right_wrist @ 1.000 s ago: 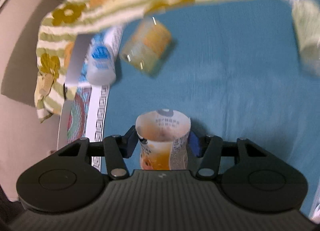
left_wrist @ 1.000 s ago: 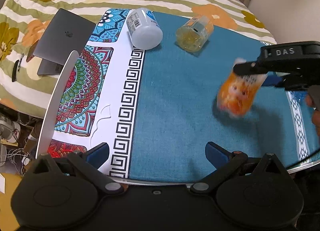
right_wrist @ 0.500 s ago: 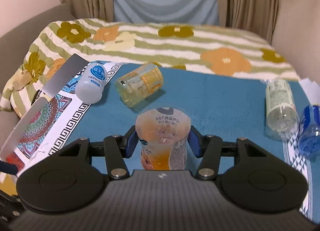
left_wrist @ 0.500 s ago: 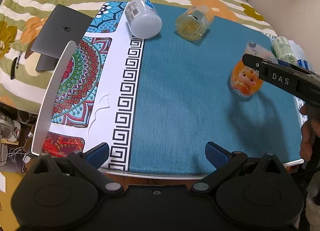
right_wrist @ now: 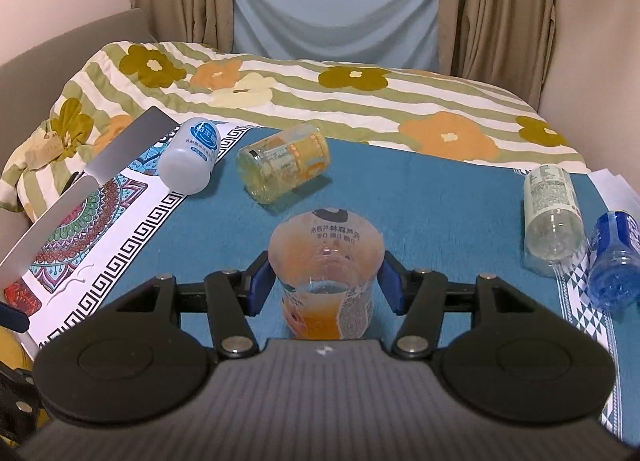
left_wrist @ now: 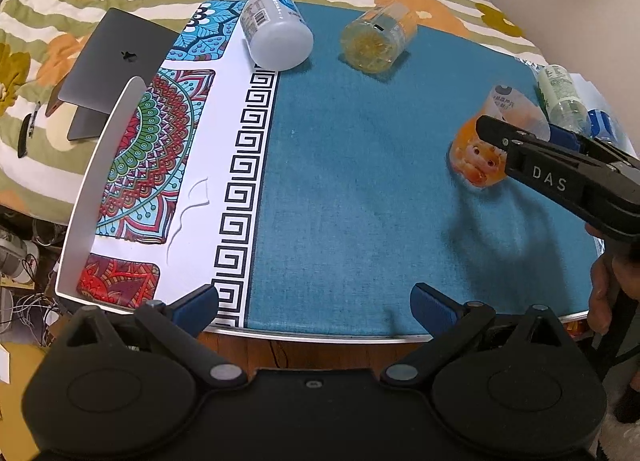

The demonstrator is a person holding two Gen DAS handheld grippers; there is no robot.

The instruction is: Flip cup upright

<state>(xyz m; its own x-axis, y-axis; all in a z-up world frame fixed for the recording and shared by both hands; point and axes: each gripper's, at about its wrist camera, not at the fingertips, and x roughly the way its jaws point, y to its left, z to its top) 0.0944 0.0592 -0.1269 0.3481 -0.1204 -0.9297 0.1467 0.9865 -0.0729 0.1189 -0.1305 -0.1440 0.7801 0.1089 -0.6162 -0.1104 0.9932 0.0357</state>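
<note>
Right gripper (right_wrist: 324, 287): blue pads were set against both sides of the orange cup (right_wrist: 326, 277), pinching it. The cup was held mouth-up, its base at or just above the blue cloth (left_wrist: 360, 189); contact could not be confirmed.

Left gripper (left_wrist: 314, 303): jaws were spread wide, nothing between them, held near the table's front edge, well apart from the cup.

Step judged: the flip appeared done, and setting down was in hand. The next move was judged to call for a level base on the cloth, then a gentle spreading of the jaws so the light cup would not tip.

Count, all lying on their sides:
- white bottle (right_wrist: 188, 161): one
- yellow jar (right_wrist: 284, 167): one
- clear bottle (right_wrist: 552, 217): one
- blue bottle (right_wrist: 614, 261): one

Laptop (left_wrist: 112, 65): one, off the table on the floral bedding.
</note>
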